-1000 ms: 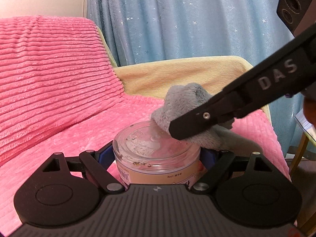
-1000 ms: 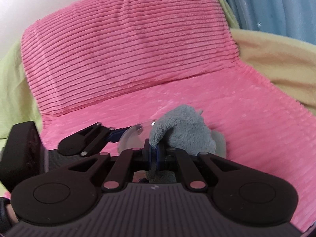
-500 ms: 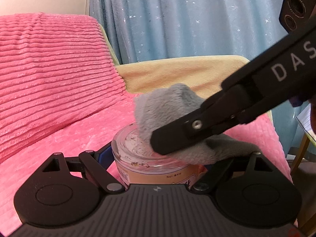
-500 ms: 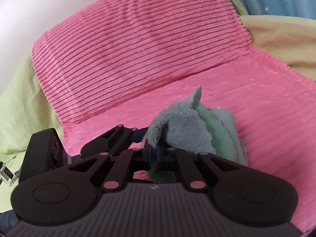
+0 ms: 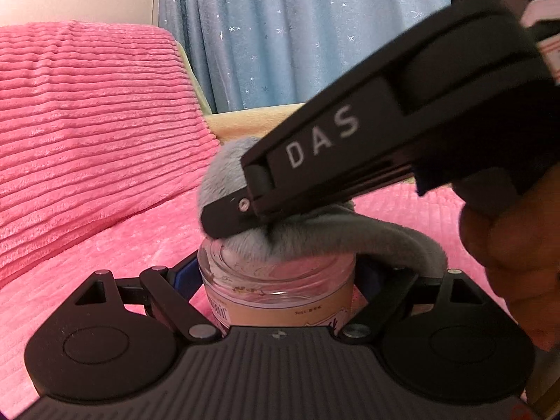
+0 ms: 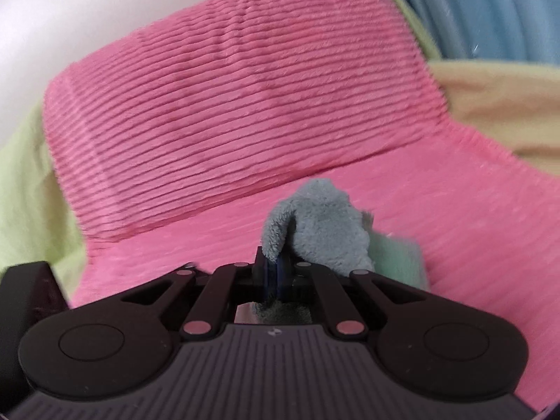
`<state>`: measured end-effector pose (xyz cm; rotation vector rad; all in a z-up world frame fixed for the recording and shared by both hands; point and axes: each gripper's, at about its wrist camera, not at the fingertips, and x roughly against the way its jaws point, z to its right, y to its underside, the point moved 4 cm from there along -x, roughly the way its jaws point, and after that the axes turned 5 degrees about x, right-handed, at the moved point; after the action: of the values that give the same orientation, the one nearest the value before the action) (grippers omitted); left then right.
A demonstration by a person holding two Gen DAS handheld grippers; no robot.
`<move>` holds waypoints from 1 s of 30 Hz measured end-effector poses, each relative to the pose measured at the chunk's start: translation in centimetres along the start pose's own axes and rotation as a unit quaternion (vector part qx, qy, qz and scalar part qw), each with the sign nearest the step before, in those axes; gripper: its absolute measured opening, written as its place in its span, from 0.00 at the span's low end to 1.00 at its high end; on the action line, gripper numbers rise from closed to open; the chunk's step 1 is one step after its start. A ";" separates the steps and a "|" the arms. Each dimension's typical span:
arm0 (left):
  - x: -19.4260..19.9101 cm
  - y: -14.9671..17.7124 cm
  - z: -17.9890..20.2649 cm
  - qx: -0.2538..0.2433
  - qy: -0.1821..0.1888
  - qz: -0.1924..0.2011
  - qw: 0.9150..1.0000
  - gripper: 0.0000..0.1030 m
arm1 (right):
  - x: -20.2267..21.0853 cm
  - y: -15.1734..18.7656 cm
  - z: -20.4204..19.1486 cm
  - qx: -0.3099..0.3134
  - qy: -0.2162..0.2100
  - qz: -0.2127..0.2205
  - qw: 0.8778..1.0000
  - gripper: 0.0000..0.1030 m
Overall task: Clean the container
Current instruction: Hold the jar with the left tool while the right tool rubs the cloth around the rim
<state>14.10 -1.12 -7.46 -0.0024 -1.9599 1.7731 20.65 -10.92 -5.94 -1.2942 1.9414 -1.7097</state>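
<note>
A pale wall (image 6: 87,17) was seen at the upper left, and a blue curtain (image 5: 297,35) dotted with small white stars was hung at the back of the room. The scene was filled by a sofa draped in a pink ribbed plush cover (image 5: 87,140), laid over both the backrest and the seat; a light green sheet (image 6: 28,192) was exposed beside the cover on one side and a yellow-beige fabric (image 6: 497,105) on the other.

Above the seat, a clear glass jar (image 5: 280,290) with a peach-coloured label was clamped between the two fingers of the left gripper (image 5: 276,280), its open mouth facing upward.

A grey plush cloth (image 5: 315,234), shown with a green inner face in the right wrist view, was pressed onto the rim of the jar and partly into its mouth, with one fold draped over the right-hand finger of the left gripper. The cloth was pinched between the closed fingers of the right gripper (image 6: 274,273), whose black body was marked "DAS". A part of a hand (image 5: 507,245) was seen beneath that body at the right edge.
</note>
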 end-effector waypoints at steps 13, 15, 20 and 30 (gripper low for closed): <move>0.7 0.2 0.2 -0.003 0.002 0.001 1.000 0.83 | 3.5 0.3 3.0 -0.021 0.002 -0.020 1.000 0.02; 0.8 0.1 0.3 -0.003 0.001 0.002 1.000 0.83 | 4.1 0.6 3.3 -0.039 -0.020 -0.024 0.999 0.02; 0.6 0.0 0.2 -0.007 -0.001 0.002 1.000 0.83 | 4.8 1.1 3.4 -0.072 -0.065 -0.030 0.995 0.02; 0.7 -0.2 -0.5 0.001 0.005 0.000 1.000 0.83 | 3.4 1.4 2.0 -0.086 -0.104 -0.034 0.990 0.02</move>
<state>13.73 -0.41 -7.02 -0.0093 -1.9513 1.7715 19.40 -14.87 -6.51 -1.5479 1.9770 -1.3959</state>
